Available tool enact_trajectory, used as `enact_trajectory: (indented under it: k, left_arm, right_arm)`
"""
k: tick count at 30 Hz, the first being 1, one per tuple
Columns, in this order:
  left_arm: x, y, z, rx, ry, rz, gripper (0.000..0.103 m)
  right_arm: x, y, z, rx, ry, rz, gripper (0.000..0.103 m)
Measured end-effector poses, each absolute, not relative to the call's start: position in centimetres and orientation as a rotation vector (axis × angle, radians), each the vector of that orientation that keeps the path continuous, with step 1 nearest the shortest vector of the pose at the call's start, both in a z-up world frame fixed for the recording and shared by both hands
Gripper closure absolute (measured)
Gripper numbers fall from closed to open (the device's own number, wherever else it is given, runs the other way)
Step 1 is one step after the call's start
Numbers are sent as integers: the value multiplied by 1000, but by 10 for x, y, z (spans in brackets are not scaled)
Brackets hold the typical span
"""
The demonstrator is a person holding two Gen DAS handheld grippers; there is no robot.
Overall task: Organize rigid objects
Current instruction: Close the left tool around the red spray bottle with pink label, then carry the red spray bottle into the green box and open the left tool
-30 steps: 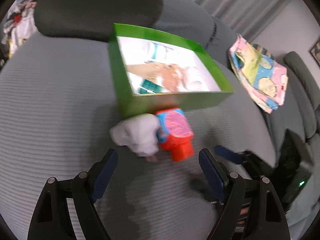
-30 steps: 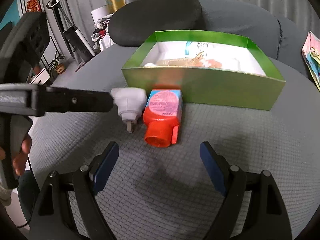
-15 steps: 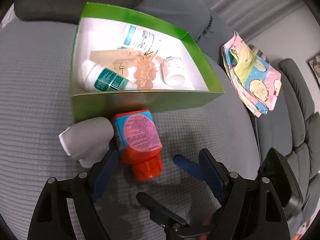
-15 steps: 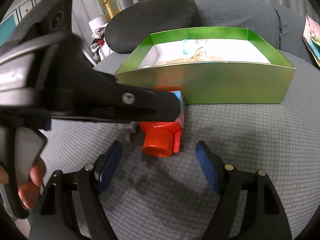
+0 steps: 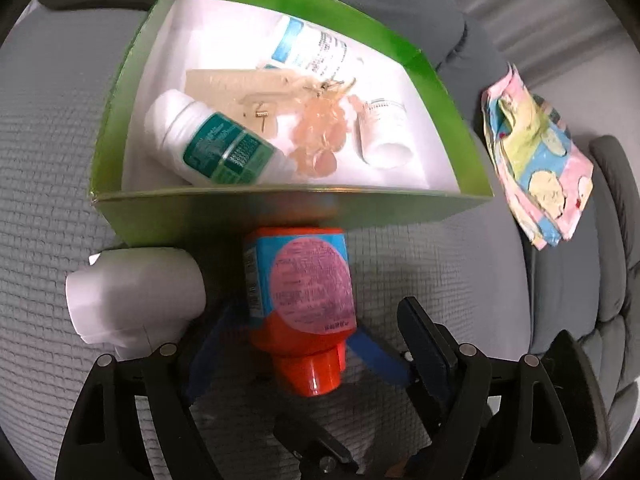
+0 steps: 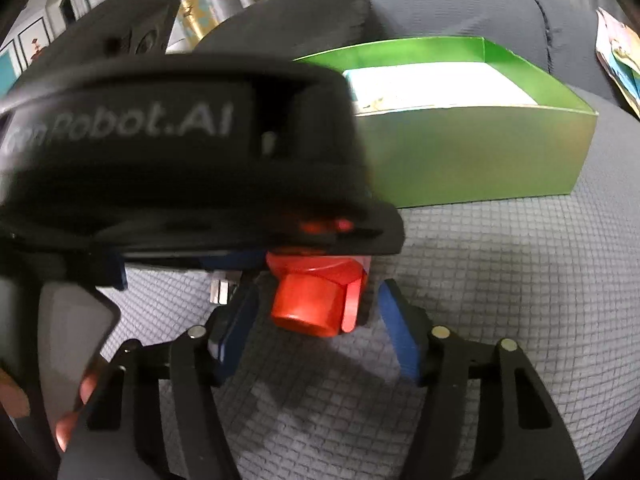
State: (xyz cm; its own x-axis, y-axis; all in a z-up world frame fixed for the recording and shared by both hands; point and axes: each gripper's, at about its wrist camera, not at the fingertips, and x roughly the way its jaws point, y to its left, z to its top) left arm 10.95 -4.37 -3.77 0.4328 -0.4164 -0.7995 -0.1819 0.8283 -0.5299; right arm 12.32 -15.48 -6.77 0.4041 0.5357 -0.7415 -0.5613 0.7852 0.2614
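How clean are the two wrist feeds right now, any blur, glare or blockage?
Left wrist view: strong fisheye bending, the green box floor glares white, the orange bottle reads sharp. Right wrist view: the left gripper's blurred black body blocks the upper left, hiding most of the bottle.

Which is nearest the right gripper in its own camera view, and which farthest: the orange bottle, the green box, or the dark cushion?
From the right gripper:
1. Orange bottle, its cap between the fingers.
2. Green box, beyond the bottle, toward the right.
3. Dark cushion, behind the box at the top.
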Motion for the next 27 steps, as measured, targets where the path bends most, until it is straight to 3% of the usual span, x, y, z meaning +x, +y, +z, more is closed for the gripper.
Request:
enact_trajectory:
  k: [2, 4, 16, 18, 26, 27]
  left_arm:
    - [111, -46, -37, -577, 1148, -160, 20]
    - [113, -48, -38, -551, 1166, -146, 21]
    - [102, -53, -39, -494, 1158, -211, 28]
    - [99, -54, -35, -484, 1156, -225, 34]
    - [94, -57, 2, -423, 1094, -283, 38]
    - [95, -57, 8, -409, 1082, -286, 38]
  right_arm:
    - [126, -152, -69, -28, 931, 699, 44]
    - [129, -150, -69, -30, 932, 699, 54]
    - [118, -174, -62, 3, 913, 704, 57]
    - [110, -176, -56, -6, 893, 701, 57]
    - [101, -191, -17, -42, 793, 702, 59]
    - [108, -186, -12, -48, 782, 705, 63]
